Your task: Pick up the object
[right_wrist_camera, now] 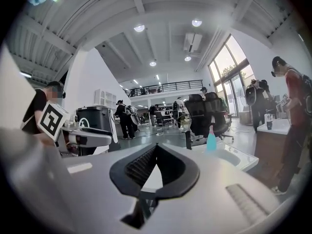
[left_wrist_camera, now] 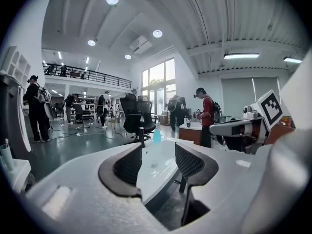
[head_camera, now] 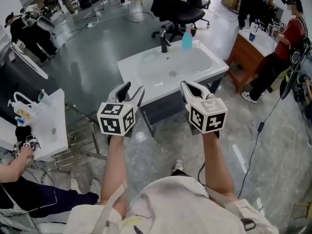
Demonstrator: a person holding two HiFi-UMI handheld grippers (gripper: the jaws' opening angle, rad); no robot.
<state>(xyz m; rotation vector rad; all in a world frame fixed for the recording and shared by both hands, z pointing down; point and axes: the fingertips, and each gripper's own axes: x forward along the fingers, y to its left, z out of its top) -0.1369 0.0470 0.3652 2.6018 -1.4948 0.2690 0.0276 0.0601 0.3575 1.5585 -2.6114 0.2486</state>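
A light blue spray bottle stands upright on the far rim of a white sink basin, next to a black faucet. Both grippers hover short of the basin's near edge, pointing at it. My left gripper is open, with only air between its fingers. The left gripper view shows the bottle far ahead through the gap of the left gripper. My right gripper is shut, its tips touching and nothing held. In the right gripper view the bottle stands ahead and to the right of the right gripper.
A black office chair stands behind the basin. A wooden cabinet with a white top and a person in red are at the right. At the left is a white table with bags. A cable lies on the floor.
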